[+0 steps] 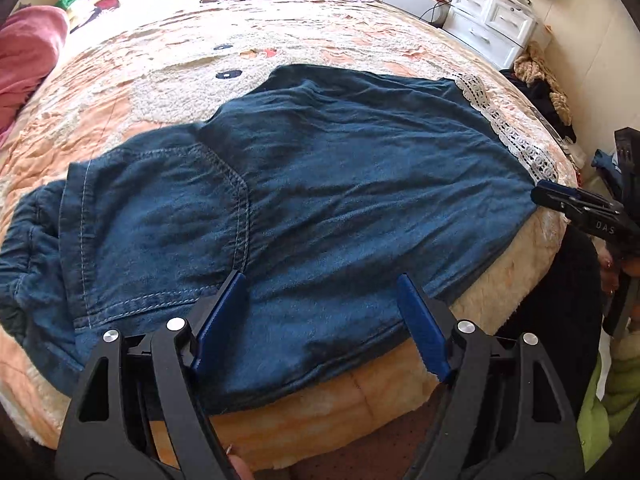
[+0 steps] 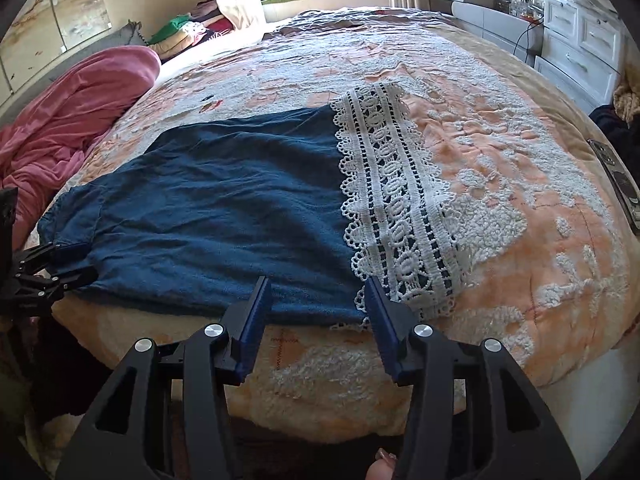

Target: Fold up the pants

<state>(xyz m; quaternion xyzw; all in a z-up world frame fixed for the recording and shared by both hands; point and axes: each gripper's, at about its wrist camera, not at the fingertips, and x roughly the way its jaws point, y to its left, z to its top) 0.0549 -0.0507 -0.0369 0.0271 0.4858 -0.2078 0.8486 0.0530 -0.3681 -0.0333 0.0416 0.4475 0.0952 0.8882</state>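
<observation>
Dark blue denim pants point(image 1: 312, 200) lie flat across the near edge of the bed, waistband and back pocket point(image 1: 168, 224) at the left, white lace hem point(image 1: 512, 132) at the right. They also show in the right wrist view point(image 2: 224, 216) with the lace hem point(image 2: 400, 208). My left gripper point(image 1: 320, 280) is open, its jaws over the near edge of the pants beside the pocket. My right gripper point(image 2: 316, 284) is open at the near edge just left of the lace. Each gripper shows in the other's view, the right one point(image 1: 560, 204) and the left one point(image 2: 60, 268).
The bed has a peach and white fleece blanket point(image 2: 500, 184). A pink quilt point(image 2: 72, 120) lies at the far left. A phone point(image 2: 616, 180) lies at the bed's right edge. White drawers point(image 1: 492, 20) stand by the wall at the right.
</observation>
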